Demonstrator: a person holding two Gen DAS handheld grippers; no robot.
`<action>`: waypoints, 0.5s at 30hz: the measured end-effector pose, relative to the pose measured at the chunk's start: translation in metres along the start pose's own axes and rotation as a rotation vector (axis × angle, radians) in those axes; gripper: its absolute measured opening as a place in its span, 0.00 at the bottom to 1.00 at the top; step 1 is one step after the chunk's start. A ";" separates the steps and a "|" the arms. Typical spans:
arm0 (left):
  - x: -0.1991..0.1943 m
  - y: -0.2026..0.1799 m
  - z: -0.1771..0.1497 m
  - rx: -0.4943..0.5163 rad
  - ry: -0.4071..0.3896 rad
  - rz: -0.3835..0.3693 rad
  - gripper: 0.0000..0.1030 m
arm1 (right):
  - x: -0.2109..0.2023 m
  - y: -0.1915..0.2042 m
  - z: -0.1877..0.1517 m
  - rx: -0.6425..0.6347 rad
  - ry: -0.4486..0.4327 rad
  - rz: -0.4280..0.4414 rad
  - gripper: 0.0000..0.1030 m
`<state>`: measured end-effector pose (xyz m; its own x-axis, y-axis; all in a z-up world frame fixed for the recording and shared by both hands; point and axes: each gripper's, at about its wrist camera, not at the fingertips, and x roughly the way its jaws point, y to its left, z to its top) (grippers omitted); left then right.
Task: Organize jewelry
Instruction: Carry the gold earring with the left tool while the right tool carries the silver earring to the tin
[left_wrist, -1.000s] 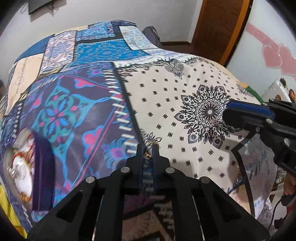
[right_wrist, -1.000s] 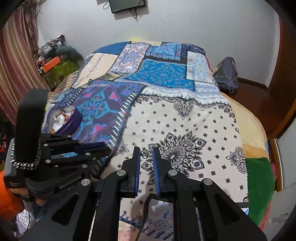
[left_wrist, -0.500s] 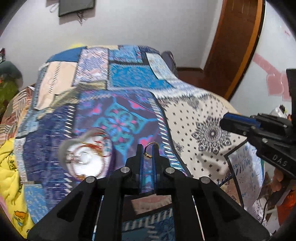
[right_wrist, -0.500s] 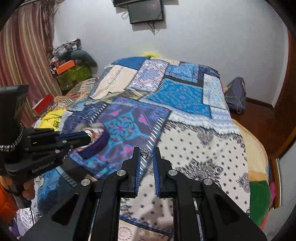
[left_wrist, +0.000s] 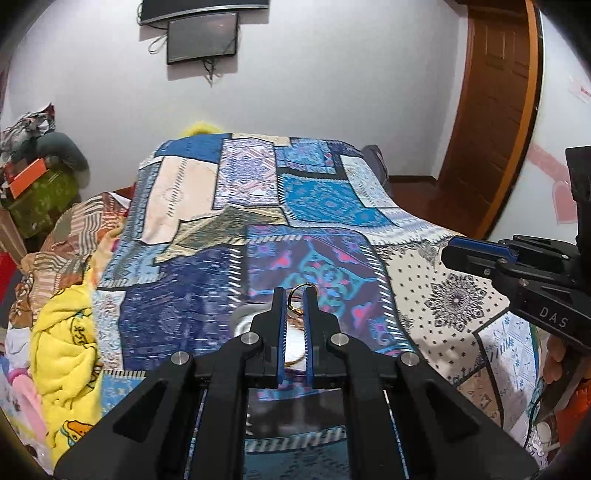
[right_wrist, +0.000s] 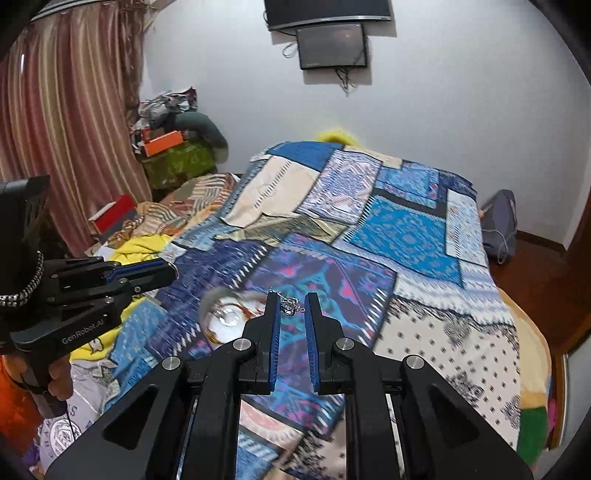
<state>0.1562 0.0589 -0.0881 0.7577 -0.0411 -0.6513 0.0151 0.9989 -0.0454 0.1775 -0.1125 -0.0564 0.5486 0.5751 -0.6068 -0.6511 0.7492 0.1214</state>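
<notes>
Left tool (left_wrist: 294, 295) pinches gold ring (left_wrist: 297, 295) upright at its tips.

A bed under a blue, purple and cream patchwork bedspread (left_wrist: 325, 206) fills the room, with a crumpled yellow blanket (left_wrist: 66, 332) at its left edge, a dark wall-mounted screen (right_wrist: 332, 46) on the white wall, striped pink curtains (right_wrist: 66, 122) and a brown wooden door (left_wrist: 491, 110).

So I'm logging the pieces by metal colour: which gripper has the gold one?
The left gripper: a gold ring sits between its tips. The right gripper holds a silver chain piece.
</notes>
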 end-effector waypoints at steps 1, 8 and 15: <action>-0.001 0.005 0.000 -0.007 -0.003 0.005 0.07 | 0.003 0.003 0.002 -0.004 -0.001 0.009 0.11; 0.002 0.032 -0.005 -0.055 0.003 0.007 0.06 | 0.028 0.021 0.006 -0.018 0.020 0.057 0.11; 0.026 0.041 -0.018 -0.075 0.056 -0.033 0.07 | 0.057 0.031 -0.001 -0.007 0.075 0.101 0.11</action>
<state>0.1650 0.0983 -0.1203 0.7203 -0.0769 -0.6894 -0.0111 0.9924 -0.1223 0.1883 -0.0570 -0.0880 0.4394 0.6213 -0.6488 -0.7047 0.6863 0.1799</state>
